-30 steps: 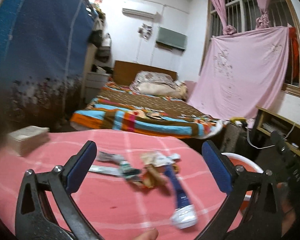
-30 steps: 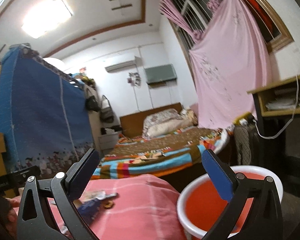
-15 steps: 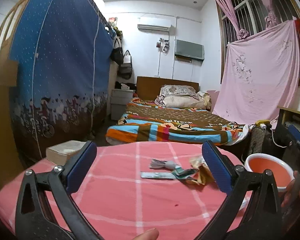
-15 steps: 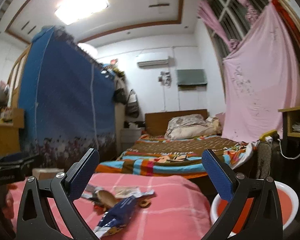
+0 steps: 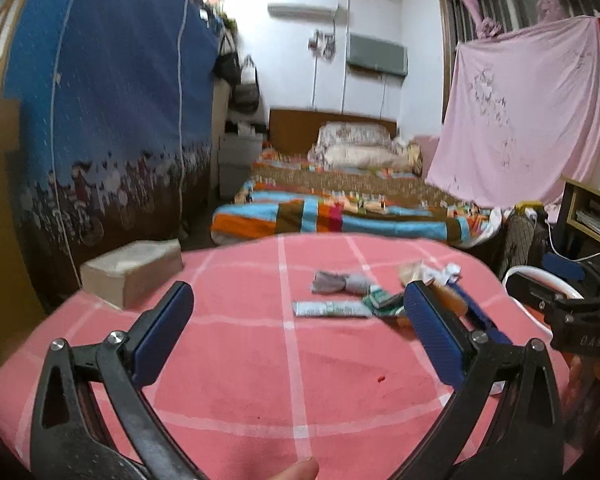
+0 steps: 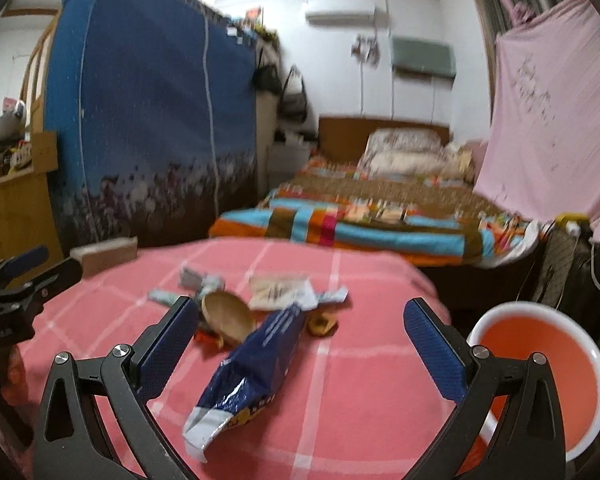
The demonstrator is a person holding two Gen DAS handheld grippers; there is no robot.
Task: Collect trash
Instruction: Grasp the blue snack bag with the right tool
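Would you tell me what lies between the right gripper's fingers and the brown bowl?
In the right wrist view, the blue wrapper lies between the right gripper and the brown bowl, its far end beside the bowl.

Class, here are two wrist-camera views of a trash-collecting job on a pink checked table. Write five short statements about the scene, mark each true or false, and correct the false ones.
1. The right gripper is open and holds nothing. True.
2. The blue snack bag lies inside the basin. False: it lies on the pink tablecloth, between the right gripper's fingers in that view.
3. The white-rimmed orange basin sits off the table's right edge. True.
4. The left gripper is shut on a wrapper. False: it is open, and the flat grey wrapper lies on the cloth beyond it.
5. A tan box rests at the table's far left. True.
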